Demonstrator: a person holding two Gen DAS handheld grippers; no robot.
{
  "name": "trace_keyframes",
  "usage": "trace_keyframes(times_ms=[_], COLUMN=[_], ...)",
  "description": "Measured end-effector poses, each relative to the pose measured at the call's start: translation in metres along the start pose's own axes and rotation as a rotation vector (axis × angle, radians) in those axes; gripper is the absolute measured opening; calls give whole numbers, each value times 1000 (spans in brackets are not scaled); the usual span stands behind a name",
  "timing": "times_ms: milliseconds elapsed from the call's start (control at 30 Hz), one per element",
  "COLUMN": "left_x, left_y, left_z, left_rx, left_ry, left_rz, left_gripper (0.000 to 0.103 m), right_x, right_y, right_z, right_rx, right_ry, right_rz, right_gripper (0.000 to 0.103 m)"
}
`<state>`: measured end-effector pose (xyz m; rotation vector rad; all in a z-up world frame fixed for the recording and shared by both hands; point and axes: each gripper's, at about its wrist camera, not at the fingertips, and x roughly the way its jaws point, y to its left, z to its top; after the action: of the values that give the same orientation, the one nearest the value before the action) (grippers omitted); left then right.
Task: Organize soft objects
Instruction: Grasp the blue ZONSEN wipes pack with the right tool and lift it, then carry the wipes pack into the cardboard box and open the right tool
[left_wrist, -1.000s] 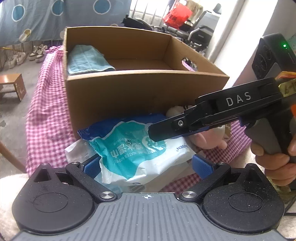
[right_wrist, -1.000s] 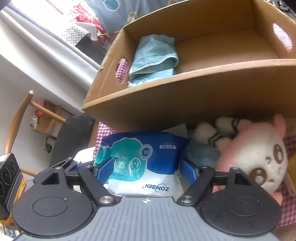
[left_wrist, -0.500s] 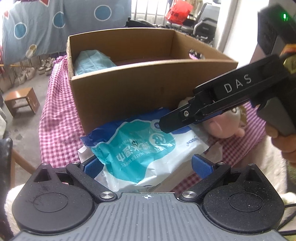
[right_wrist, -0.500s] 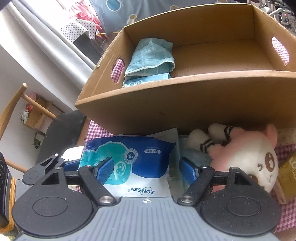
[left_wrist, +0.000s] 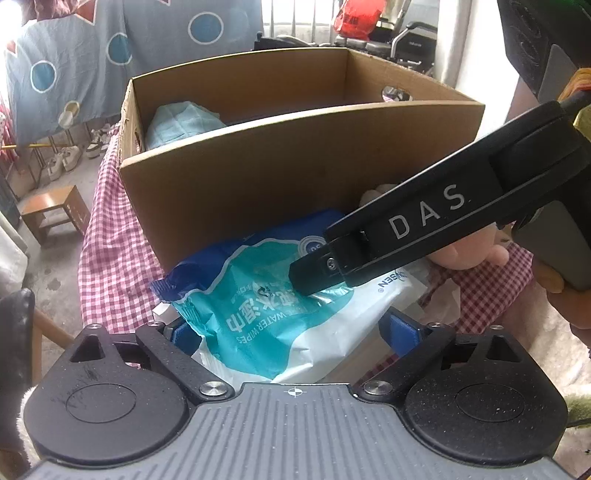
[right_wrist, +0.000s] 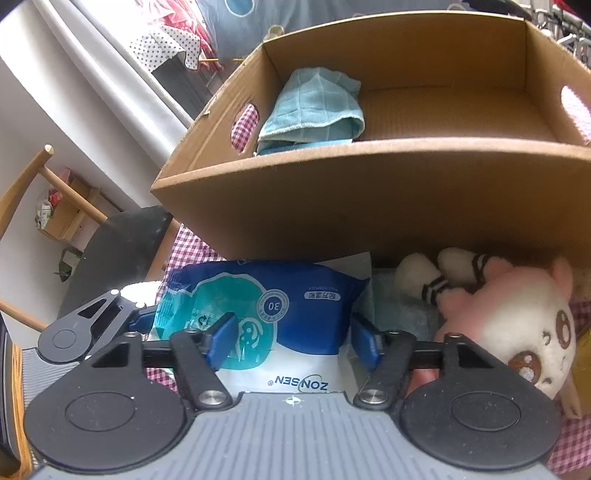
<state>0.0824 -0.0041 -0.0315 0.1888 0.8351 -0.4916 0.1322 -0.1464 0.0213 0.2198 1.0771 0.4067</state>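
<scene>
A blue, teal and white wet wipes pack (left_wrist: 280, 314) (right_wrist: 273, 314) lies in front of a cardboard box (left_wrist: 295, 166) (right_wrist: 369, 192) on a red checked cloth (left_wrist: 110, 236). My left gripper (left_wrist: 291, 332) is shut on the pack's near end. My right gripper (right_wrist: 291, 338) grips the same pack from the other side, its pads pressing the wrapper; its body (left_wrist: 424, 229) crosses the left wrist view. A folded light blue towel (right_wrist: 314, 107) (left_wrist: 181, 122) lies in the box's left part. A pink and white plush toy (right_wrist: 517, 325) lies right of the pack.
A light blue soft item (right_wrist: 399, 314) lies between pack and plush. A wooden stool (left_wrist: 55, 210) stands on the floor at left. A wooden chair with a dark seat (right_wrist: 110, 251) stands beside the table. A yellow object (right_wrist: 581, 354) sits at the far right.
Both grippers have risen with the pack, so the box interior shows more from above. The right gripper's jaws have closed in on the pack.
</scene>
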Motion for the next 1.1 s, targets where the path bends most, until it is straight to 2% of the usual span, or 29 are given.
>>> trace_keyframes(times_ms=[400,767,933,1100], left_x=[-8,-45,-61,-70], left_y=[-5,-15,-21,-23], left_z=[1,7,20,45], left_rx=[7,39,64,92], left_ry=[-25,-120,-180,-243], left_rz=[20,82,121,134], left_gripper=[94,93,93,93], right_x=[-14,-56,-81,-100], right_y=[10,31,36,31], right_z=[-5,-8,6,35], right_rx=[-34,-106,-148,-184], right_ry=[-49,-182,-259,-308], right_rz=[1,26,45,41], right_gripper=[62,62,62,62])
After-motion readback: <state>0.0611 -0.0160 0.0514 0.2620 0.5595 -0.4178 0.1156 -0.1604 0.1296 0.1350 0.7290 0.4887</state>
